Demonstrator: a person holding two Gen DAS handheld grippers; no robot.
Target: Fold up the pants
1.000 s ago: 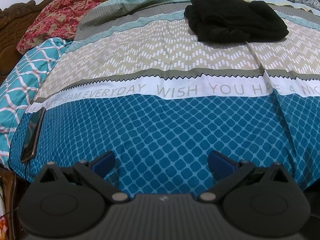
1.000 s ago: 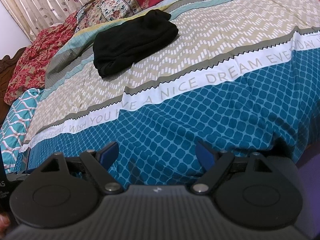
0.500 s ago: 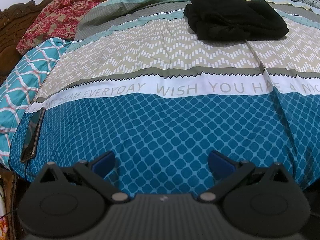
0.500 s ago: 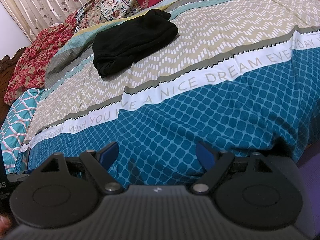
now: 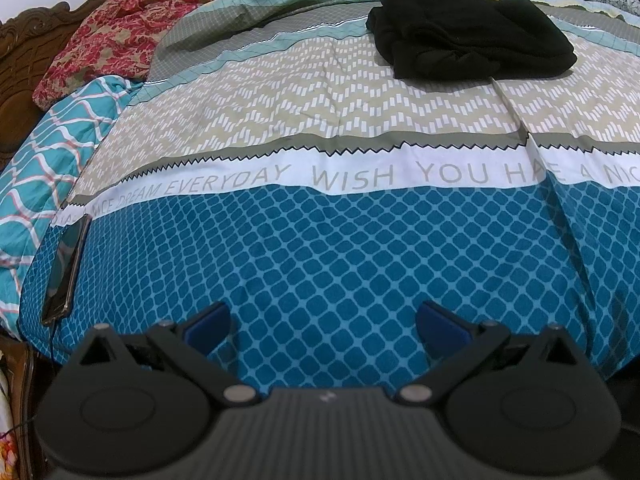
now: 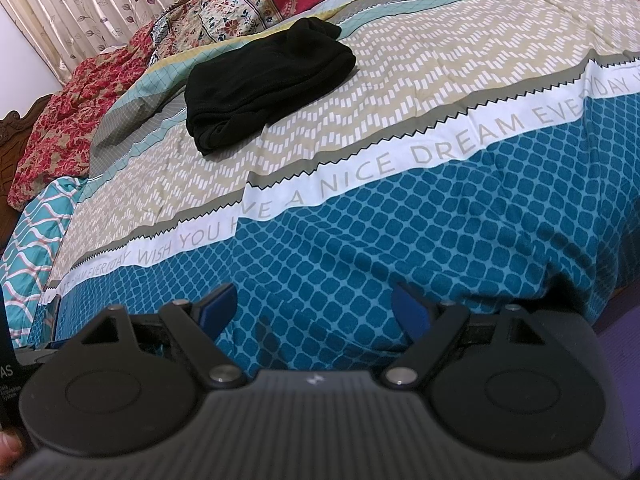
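Observation:
Black pants [image 5: 468,36] lie in a folded bundle on the far part of the bed, on the beige zigzag band; they also show in the right wrist view [image 6: 268,84]. My left gripper [image 5: 324,324] is open and empty, over the bed's near blue edge, far from the pants. My right gripper [image 6: 314,312] is open and empty too, at the near edge, with the pants far ahead to the left.
The bedspread [image 5: 320,240] has blue, white lettered and beige bands. A dark phone [image 5: 66,268] with a cable lies at the bed's left edge. Red floral bedding [image 5: 104,36] and pillows [image 6: 256,4] lie at the head. A wooden headboard [image 5: 20,64] stands left.

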